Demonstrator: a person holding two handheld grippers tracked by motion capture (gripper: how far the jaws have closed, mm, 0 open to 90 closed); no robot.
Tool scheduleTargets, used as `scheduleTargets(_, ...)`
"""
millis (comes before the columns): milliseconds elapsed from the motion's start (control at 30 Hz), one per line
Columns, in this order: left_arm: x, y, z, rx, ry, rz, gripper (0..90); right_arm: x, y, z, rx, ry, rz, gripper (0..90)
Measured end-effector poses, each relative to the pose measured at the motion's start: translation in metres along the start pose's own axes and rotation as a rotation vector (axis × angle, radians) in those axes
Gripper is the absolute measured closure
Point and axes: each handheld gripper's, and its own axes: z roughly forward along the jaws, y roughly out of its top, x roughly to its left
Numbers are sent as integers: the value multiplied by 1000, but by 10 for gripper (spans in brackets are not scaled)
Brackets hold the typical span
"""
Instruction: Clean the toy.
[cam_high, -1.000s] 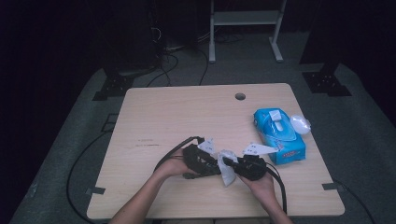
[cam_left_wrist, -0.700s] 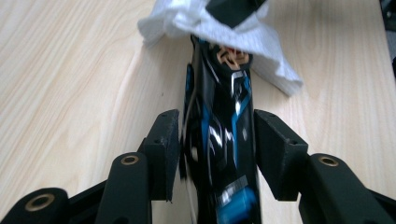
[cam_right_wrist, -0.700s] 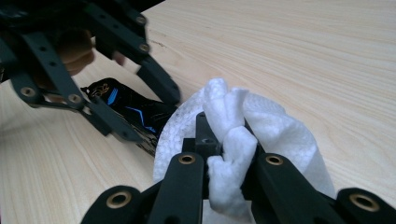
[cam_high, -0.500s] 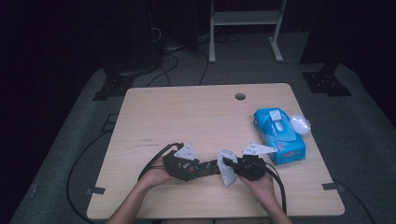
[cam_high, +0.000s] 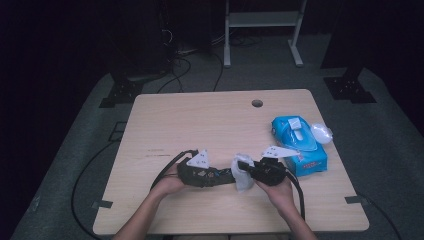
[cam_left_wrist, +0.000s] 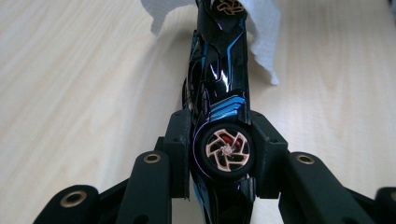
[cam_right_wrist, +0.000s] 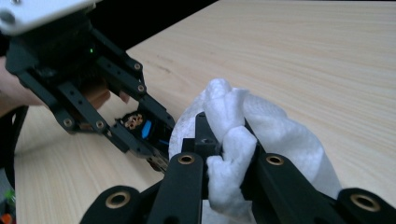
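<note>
My left gripper (cam_left_wrist: 223, 133) is shut on a black toy car (cam_left_wrist: 218, 70) with blue stripes and rose-gold wheels; both pads press its sides by one wheel. Its jaws have just been closing with the car between them. In the high view the left gripper (cam_high: 222, 177) points right, low over the table's front. My right gripper (cam_right_wrist: 224, 140) is shut on a crumpled white wipe (cam_right_wrist: 285, 135). It faces the left one, and the wipe (cam_high: 243, 179) meets the car's far end. The right gripper view shows the left gripper (cam_right_wrist: 140, 135) holding the car (cam_right_wrist: 140, 126).
A blue pack of wipes (cam_high: 298, 145) lies at the right of the wooden table (cam_high: 200, 125), with a crumpled clear wrapper (cam_high: 321, 132) beside it. A cable hole (cam_high: 257, 103) sits near the far edge. Black cables trail off the table's front left.
The left gripper has shifted left and a little toward the person with the car, then closed tighter. The right gripper and wipe have stayed put.
</note>
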Motion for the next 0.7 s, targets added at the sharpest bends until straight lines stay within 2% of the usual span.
scheduleTargets(167, 14, 9, 10, 8, -2, 22, 648, -13, 4, 2, -3, -6, 45, 836)
scheduleTargets(267, 17, 12, 12, 12, -2, 19, 647, -18, 3, 8, 19, -18, 41, 836)
scheduleTargets(367, 18, 11, 12, 19, -5, 3, 646, -21, 0, 11, 26, -17, 51, 838)
scheduleTargets(433, 18, 10, 11, 15, -14, -16, 640, -20, 0, 11, 29, -20, 41, 838)
scheduleTargets(500, 19, 11, 6, -35, -39, -52, 596, -19, 0, 11, 33, -26, 29, 838)
scheduleTargets(600, 20, 12, -3, -57, -24, -64, 574, -18, -1, 11, 32, -30, 21, 838)
scheduleTargets(700, 24, 10, -7, -73, -30, -93, 562, -18, -1, 11, 33, -32, 16, 838)
